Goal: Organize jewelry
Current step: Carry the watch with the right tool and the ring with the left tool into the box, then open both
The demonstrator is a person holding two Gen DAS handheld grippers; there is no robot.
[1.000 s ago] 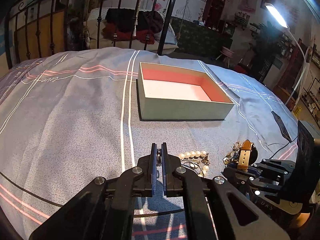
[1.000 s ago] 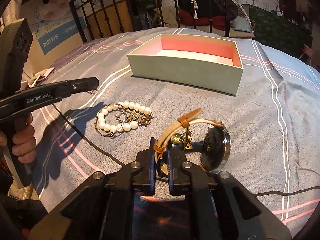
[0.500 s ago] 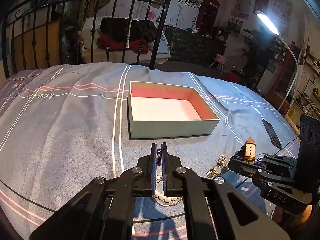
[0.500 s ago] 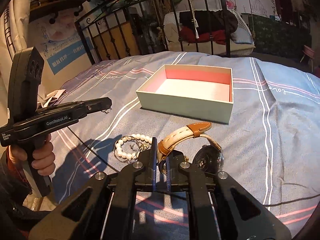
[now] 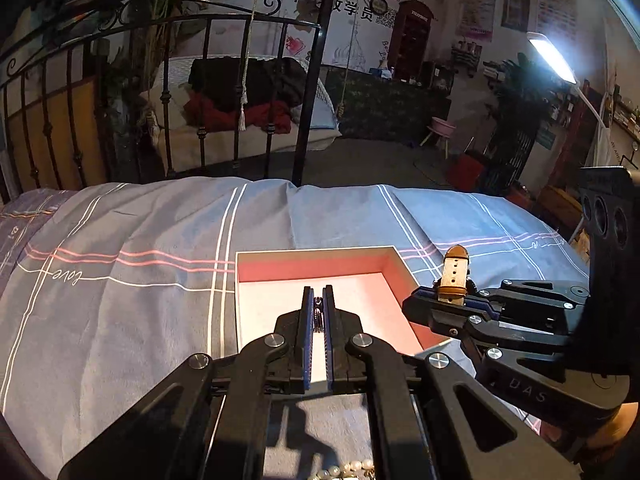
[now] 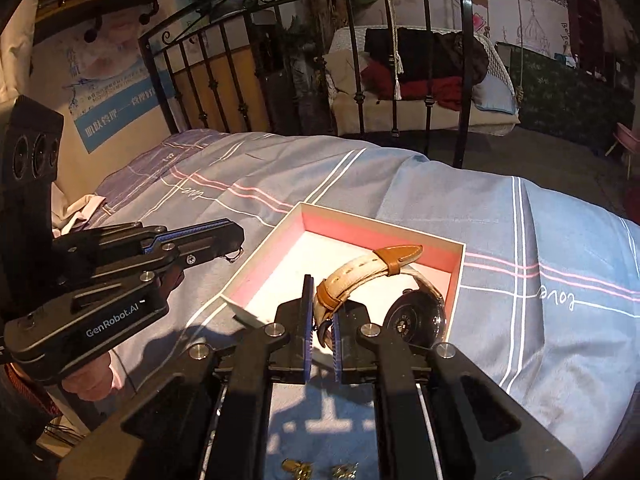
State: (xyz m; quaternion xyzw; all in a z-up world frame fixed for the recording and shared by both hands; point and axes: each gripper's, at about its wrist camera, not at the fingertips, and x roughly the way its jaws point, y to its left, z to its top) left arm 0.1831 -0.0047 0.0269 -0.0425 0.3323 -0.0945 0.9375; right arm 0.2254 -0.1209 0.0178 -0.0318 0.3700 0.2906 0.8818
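Note:
An open box [image 5: 316, 254] with a pink lining and white floor lies on the striped bedspread. My left gripper [image 5: 318, 304] hovers over it, shut on a small metal ring [image 6: 234, 258] that dangles under its tips [image 6: 240, 236]. My right gripper [image 6: 321, 316] is shut on the strap of a wristwatch [image 6: 416, 316]. Its pale leather strap [image 6: 372, 266] and round case hang above the box [image 6: 384, 228]. In the left wrist view the right gripper [image 5: 416, 302] sits at the box's right wall with the strap end [image 5: 454, 272] sticking up.
A pearl bracelet [image 5: 348, 472] lies on the bedspread below the left gripper. Small gold charms [image 6: 298, 470] lie below the right one. A black iron bed frame [image 5: 308, 92] stands at the bed's far edge. A hand [image 6: 92, 380] grips the left tool.
Both grippers have risen and moved forward from the jewelry pile to above the box. The watch has left the bedspread with the right gripper. The pearl bracelet and charms stayed behind.

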